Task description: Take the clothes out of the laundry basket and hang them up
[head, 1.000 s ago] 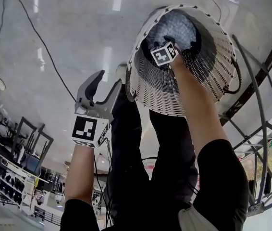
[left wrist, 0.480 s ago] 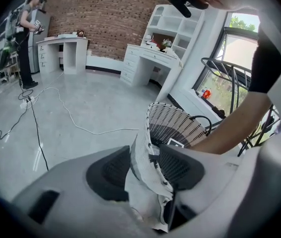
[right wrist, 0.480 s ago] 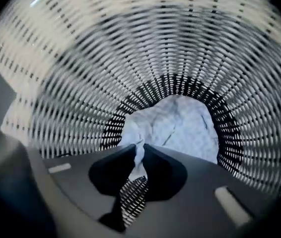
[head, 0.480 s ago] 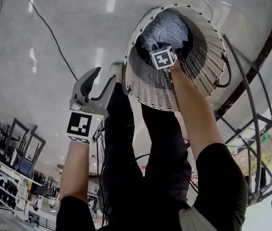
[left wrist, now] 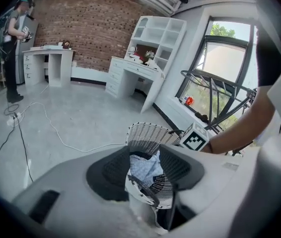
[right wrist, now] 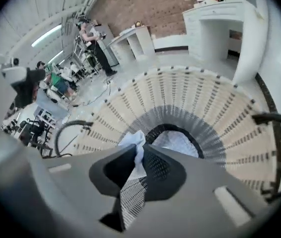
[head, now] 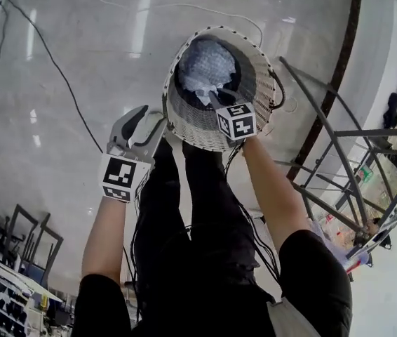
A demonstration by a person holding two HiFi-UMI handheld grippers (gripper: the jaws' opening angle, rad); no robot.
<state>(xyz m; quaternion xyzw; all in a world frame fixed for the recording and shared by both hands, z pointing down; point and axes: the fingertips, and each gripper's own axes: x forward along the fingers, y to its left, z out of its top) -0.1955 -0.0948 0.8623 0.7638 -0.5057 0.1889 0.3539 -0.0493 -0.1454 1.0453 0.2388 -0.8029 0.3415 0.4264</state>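
Here, right tool [right wrist: 139, 156] closing on cloth [right wrist: 131, 140] (pale)

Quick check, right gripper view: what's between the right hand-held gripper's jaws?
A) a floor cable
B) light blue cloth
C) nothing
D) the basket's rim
B: the right gripper view shows the right hand-held gripper closing its jaws with a fold of light blue cloth pinched between them, over the open laundry basket.
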